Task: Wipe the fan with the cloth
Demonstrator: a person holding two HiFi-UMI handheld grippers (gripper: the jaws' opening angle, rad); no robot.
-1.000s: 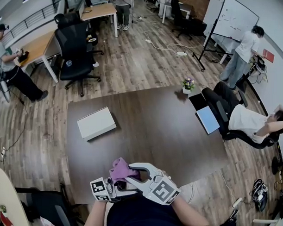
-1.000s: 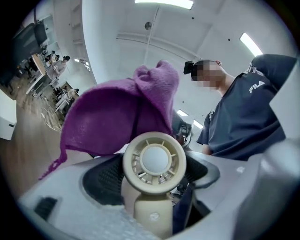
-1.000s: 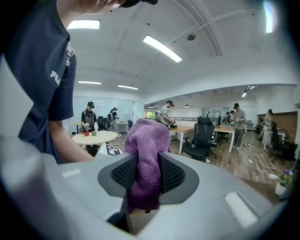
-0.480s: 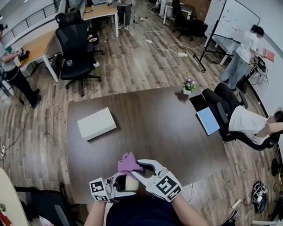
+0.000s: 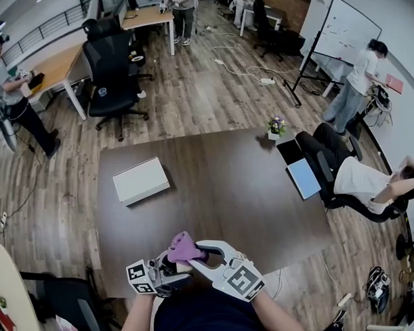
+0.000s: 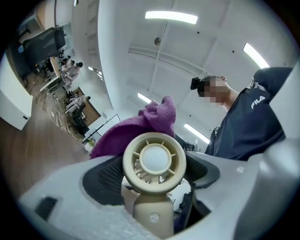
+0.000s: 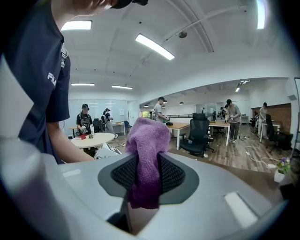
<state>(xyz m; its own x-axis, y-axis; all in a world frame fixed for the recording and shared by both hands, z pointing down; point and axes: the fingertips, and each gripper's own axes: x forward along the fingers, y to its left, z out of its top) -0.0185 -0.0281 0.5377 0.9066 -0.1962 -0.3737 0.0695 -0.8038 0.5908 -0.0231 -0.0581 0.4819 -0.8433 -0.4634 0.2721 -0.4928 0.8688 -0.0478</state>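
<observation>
Both tools are up in front of the person's chest, just over the near edge of the dark table [image 5: 226, 189], and the wipe looks to be in progress. The left gripper [image 6: 157, 172] has its jaws spread wide and clamped on the little cream fan [image 6: 154, 160], one pad on each side of its round head, with the handle running back toward the camera. The right gripper [image 7: 148, 174] has its jaws about half closed, pinching the purple cloth [image 7: 149, 140] so a bunched end sticks out past the tips. From the left gripper view that bunch sits right behind the fan's head, seemingly against it, so it's the back being rubbed, I'd say. The next move calls for dragging the cloth round the rim and turning the fan to bring the front grille to it, holding firm. The count is one fan, one cloth, two grippers, plus one white box [image 5: 141, 181] and one small flower pot [image 5: 275, 125] on the table.
</observation>
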